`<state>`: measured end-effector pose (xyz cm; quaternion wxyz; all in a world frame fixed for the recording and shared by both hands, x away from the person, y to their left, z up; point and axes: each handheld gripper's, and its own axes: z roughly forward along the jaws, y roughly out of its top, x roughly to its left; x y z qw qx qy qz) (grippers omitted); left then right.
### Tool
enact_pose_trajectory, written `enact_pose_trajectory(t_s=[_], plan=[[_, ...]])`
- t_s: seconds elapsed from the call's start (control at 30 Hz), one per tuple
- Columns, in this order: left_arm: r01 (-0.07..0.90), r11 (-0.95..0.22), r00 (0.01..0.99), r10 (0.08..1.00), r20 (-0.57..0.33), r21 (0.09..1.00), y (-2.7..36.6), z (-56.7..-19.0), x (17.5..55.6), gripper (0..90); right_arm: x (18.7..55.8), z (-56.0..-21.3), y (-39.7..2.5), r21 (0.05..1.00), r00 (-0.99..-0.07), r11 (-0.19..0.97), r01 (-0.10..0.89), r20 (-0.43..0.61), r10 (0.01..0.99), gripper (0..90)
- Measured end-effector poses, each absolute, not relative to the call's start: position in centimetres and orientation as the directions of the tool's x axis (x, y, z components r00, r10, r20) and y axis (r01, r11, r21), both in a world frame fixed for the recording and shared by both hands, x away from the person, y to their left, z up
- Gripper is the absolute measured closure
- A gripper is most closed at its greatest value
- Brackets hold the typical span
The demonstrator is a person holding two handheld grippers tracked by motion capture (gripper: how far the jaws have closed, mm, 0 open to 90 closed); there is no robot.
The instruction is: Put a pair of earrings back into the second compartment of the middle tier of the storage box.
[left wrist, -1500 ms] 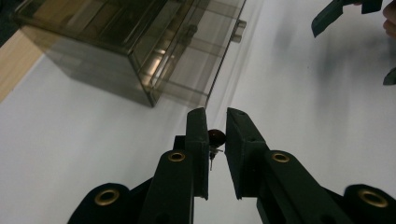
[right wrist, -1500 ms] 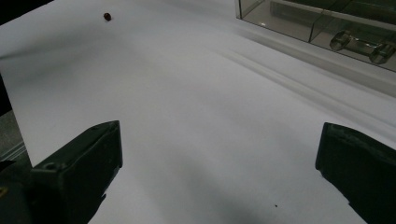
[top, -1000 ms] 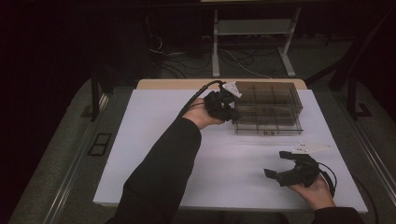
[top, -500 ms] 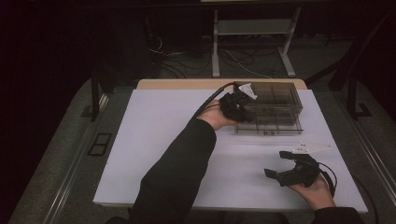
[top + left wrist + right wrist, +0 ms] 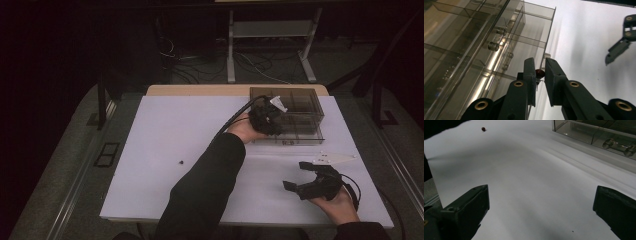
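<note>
Against the front of the clear drawer cabinet (image 5: pixel 295 117), toward the far right corner of the table (image 5: pixel 165 150), my left hand-held gripper (image 5: pixel 265 119) is clenched on a small dark red bead (image 5: pixel 540 73). In the left gripper view the bead sits pinched between the two black jaws near their tips, with only a narrow gap left between them. Just past the jaws stands the smoky transparent wall of the cabinet, with an open drawer (image 5: pixel 534 37) jutting toward the white table surface and a clear bar handle (image 5: pixel 496 38) on the drawer front beside it. My left forearm in its dark sleeve (image 5: pixel 205 195) crosses the table from the near edge up to that spot.

Near the near right corner of the table my right hand-held gripper (image 5: pixel 306 181) rests low over the white surface, released, its jaws spread wide with nothing between them. Between it and the cabinet lies a flat white pointed strip (image 5: pixel 334 159). In the right gripper view the two jaws stand far apart at the bottom corners, with bare table between.

A second small dark red bead (image 5: pixel 181 162) lies loose on the table left of its middle, well apart from both hand-held grippers; the right gripper view shows it (image 5: pixel 483 129) close to the table's edge.
</note>
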<state>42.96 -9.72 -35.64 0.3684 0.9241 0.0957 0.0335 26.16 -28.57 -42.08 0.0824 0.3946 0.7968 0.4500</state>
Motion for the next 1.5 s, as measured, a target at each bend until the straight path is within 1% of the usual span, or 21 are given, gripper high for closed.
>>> enact_pose_trajectory(t_s=[0.27,0.33,0.57,0.7,0.83,0.97,1.0,1.03,1.07,1.1,1.23,1.27,1.33,1.37,1.43,1.47,1.5], plan=[[0.184,-0.68,0.973,0.228,-0.034,0.71,-10.8,-37.4,43.9,78.1,26.2,-42.1,-28.6,0.785,-0.68,0.287,0.549,0.219,0.7,0.1],[0.204,-0.676,0.968,0.247,-0.043,0.708,-11.0,-38.0,44.2,78.1,26.2,-42.1,-28.6,0.785,-0.68,0.287,0.549,0.22,0.7,0.1],[0.234,-0.661,0.961,0.268,-0.066,0.713,-11.1,-38.8,44.8,78.1,26.2,-42.1,-28.5,0.783,-0.681,0.29,0.551,0.22,0.698,0.1],[0.231,-0.661,0.962,0.267,-0.064,0.714,-11.1,-39.1,45.1,78.1,26.3,-42.1,-28.5,0.783,-0.681,0.289,0.55,0.221,0.698,0.1],[0.257,-0.641,0.955,0.281,-0.09,0.723,-11.2,-39.2,45.1,77.1,26.3,-42.1,-28.5,0.784,-0.683,0.29,0.549,0.22,0.697,0.1],[0.263,-0.637,0.956,0.275,-0.105,0.725,-11.0,-39.1,45.1,70.7,26.3,-42.1,-28.5,0.784,-0.682,0.289,0.549,0.221,0.697,0.1],[0.259,-0.643,0.957,0.27,-0.103,0.721,-11.0,-38.9,45.1,67.3,26.3,-42.1,-28.5,0.783,-0.682,0.29,0.55,0.221,0.697,0.1],[0.259,-0.644,0.957,0.27,-0.104,0.719,-10.9,-38.8,45.0,67.3,26.3,-42.1,-28.5,0.783,-0.682,0.29,0.55,0.221,0.697,0.1],[0.265,-0.642,0.956,0.27,-0.111,0.719,-10.8,-38.6,44.9,63.7,26.3,-42.1,-28.5,0.782,-0.68,0.288,0.553,0.224,0.698,0.1],[0.26,-0.642,0.958,0.265,-0.109,0.721,-10.7,-38.4,44.9,63.7,26.3,-42.1,-28.5,0.782,-0.68,0.288,0.553,0.224,0.698,0.1],[0.261,-0.636,0.958,0.262,-0.116,0.726,-10.0,-37.4,44.5,53.9,26.3,-42.0,-28.6,0.785,-0.678,0.283,0.551,0.223,0.701,0.1],[0.256,-0.636,0.961,0.251,-0.118,0.728,-9.6,-36.9,44.3,49.0,26.4,-42.0,-28.6,0.787,-0.679,0.284,0.548,0.22,0.701,0.1],[0.263,-0.629,0.959,0.256,-0.125,0.731,-9.2,-36.6,44.1,48.0,26.3,-42.0,-28.6,0.784,-0.676,0.281,0.553,0.225,0.702,0.1],[0.251,-0.635,0.962,0.247,-0.115,0.731,-8.8,-36.4,44.2,46.0,26.3,-42.0,-28.6,0.783,-0.675,0.282,0.554,0.225,0.702,0.2],[0.258,-0.625,0.96,0.25,-0.124,0.737,-8.1,-36.0,44.1,42.6,26.3,-42.0,-28.6,0.784,-0.676,0.281,0.554,0.227,0.701,0.1],[0.261,-0.619,0.959,0.251,-0.128,0.74,-7.7,-35.9,44.0,38.7,26.3,-42.0,-28.6,0.785,-0.674,0.277,0.553,0.226,0.704,0.1],[0.265,-0.615,0.958,0.252,-0.133,0.743,-7.3,-35.7,44.0,38.7,26.3,-42.0,-28.6,0.785,-0.674,0.277,0.553,0.226,0.704,0.1]])
